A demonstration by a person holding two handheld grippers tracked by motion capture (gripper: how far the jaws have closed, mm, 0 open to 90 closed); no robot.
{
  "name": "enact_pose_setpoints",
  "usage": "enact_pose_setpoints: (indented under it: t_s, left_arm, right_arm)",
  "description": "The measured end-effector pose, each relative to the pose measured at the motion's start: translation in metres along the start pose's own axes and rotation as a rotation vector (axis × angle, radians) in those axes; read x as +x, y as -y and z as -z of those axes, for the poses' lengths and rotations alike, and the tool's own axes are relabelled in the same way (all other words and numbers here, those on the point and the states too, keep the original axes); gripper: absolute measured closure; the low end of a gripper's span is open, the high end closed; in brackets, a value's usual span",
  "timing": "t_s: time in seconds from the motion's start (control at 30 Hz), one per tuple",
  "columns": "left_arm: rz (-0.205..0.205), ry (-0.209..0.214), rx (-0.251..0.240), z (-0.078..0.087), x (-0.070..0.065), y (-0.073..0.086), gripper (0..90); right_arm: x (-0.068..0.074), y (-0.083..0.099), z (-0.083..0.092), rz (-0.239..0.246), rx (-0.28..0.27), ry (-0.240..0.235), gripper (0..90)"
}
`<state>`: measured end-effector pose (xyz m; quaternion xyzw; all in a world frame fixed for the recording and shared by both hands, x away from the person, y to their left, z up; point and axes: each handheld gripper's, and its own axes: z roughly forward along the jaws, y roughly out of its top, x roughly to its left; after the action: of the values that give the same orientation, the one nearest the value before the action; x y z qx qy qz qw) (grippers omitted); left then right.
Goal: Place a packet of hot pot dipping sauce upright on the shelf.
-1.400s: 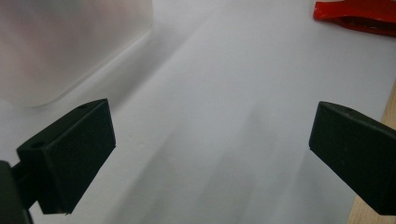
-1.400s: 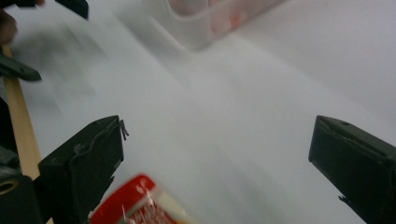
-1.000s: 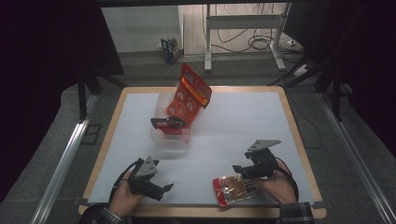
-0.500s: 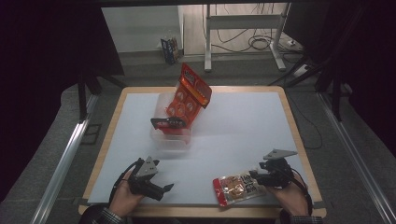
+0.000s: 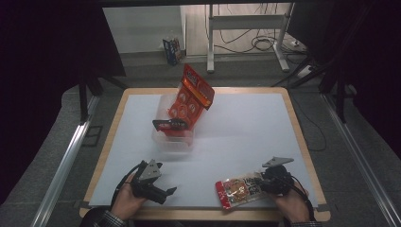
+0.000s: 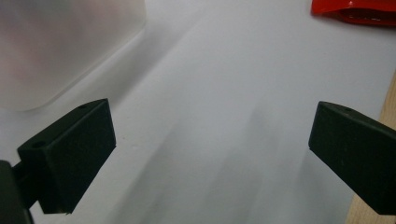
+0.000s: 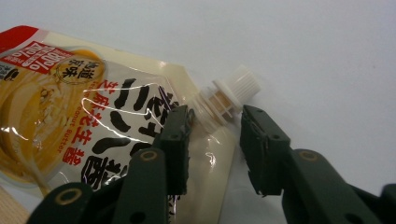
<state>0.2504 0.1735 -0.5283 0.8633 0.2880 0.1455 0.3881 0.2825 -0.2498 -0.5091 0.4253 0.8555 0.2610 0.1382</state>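
Observation:
A flat spouted pouch [image 5: 239,189] with a peanut-butter print and a red end lies near the table's front edge. In the right gripper view its white screw cap [image 7: 240,84] and spout stand right at the tips of my right gripper [image 7: 215,126]. The jaws have just been closing around the spout; the left pad touches the pouch's top corner, and a sliver of table shows by the right pad. In the high view my right gripper [image 5: 261,182] sits at the pouch's right end. My left gripper [image 5: 165,182] rests at the front left, open wide [image 6: 210,140] over bare white mat.
A clear plastic box [image 5: 172,137] stands mid-left on the white mat, with a tall red pack [image 5: 194,94] leaning out of it and a dark pack [image 5: 170,124] across its rim. The box's corner [image 6: 60,46] is beyond the left jaws. The wooden table edge [image 5: 302,137] frames the mat.
My right hand has slid right and down along the pouch to its spout end, and its jaws have narrowed. The left hand and the box have kept still.

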Motion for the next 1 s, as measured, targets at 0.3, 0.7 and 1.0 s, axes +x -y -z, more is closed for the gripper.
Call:
enact_pose_setpoints:
  t_s: [0.3, 0.7, 1.0]
  left_arm:
    - [-0.006, 0.000, 0.000, -0.001, 0.000, 0.000, 0.7]
    - [-0.009, -0.004, -0.006, -0.001, -0.001, -0.001, 0.8]
    - [-0.010, -0.007, -0.011, 0.000, -0.001, -0.001, 1.0]
  right_arm:
    - [0.000, 0.001, 0.003, 0.012, 0.021, 0.016, 88.0]
    - [0.003, 0.018, 0.023, 0.020, -0.025, -0.047, 86.6]
    - [0.026, 0.021, 0.029, 0.077, -0.037, -0.165, 87.2]
